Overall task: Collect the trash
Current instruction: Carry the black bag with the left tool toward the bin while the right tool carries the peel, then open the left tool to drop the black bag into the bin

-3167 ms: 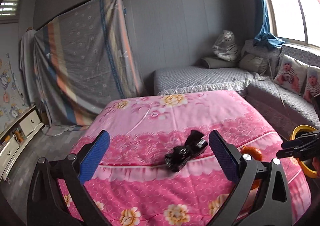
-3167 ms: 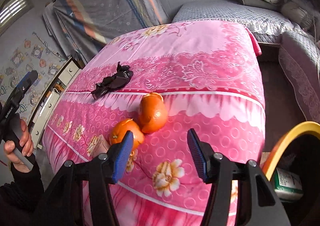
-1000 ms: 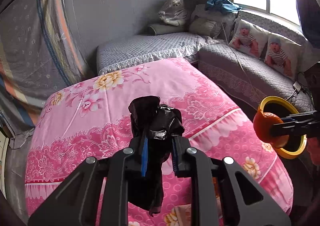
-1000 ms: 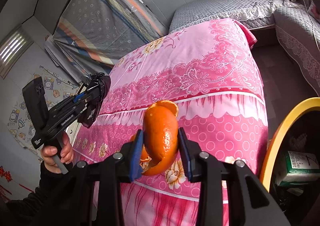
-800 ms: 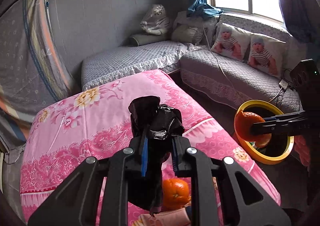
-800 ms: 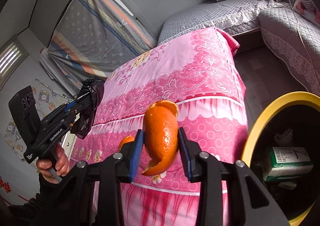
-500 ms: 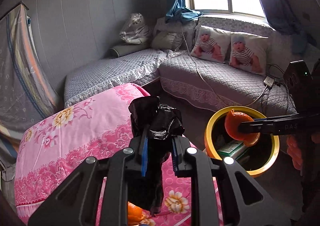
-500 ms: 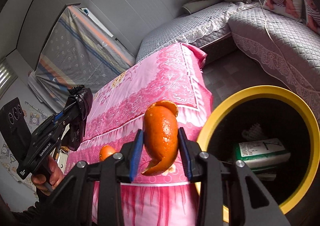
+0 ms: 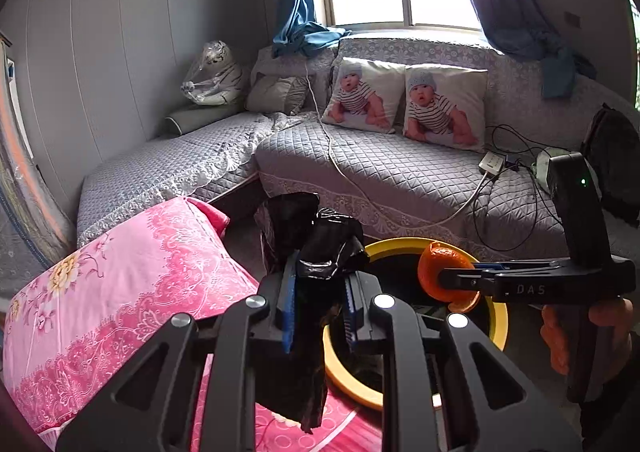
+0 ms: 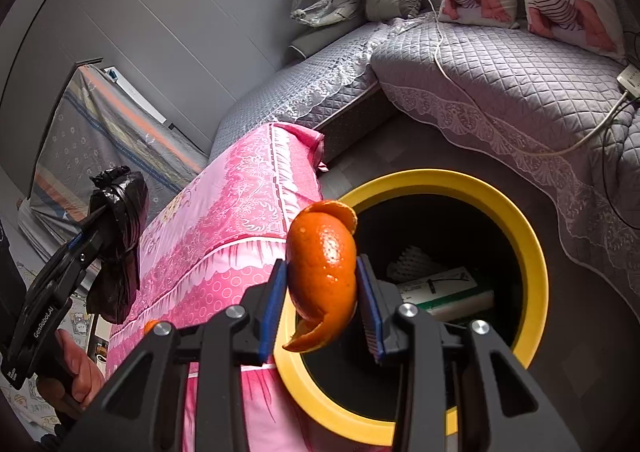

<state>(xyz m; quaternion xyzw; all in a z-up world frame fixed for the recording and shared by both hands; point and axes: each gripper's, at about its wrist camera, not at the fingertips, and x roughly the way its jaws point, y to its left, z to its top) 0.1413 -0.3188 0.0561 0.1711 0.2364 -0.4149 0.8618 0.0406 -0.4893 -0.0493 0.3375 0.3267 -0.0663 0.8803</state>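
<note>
My left gripper (image 9: pixel 318 308) is shut on a crumpled black plastic bag (image 9: pixel 308 240) and holds it in the air above the corner of the pink bed, just left of the yellow-rimmed trash bin (image 9: pixel 498 326). My right gripper (image 10: pixel 322 306) is shut on an orange peel (image 10: pixel 324 272) and holds it over the near left part of the bin's opening (image 10: pixel 532 252). The right gripper with the peel (image 9: pixel 444 272) also shows in the left wrist view. The left gripper with the bag (image 10: pixel 116 236) shows at the left of the right wrist view.
The pink floral bed (image 10: pixel 240 211) stands left of the bin. A grey quilted corner sofa (image 9: pixel 400 171) with baby-print cushions (image 9: pixel 404 99) and trailing cables runs behind. Boxes and packaging (image 10: pixel 440 288) lie inside the bin. A small orange (image 10: pixel 150 326) peeks at the bed edge.
Both grippers picked up their items from the bed, then swung right from the bed toward the bin. The peel now hangs over the bin's opening and the bag is beside its rim.
</note>
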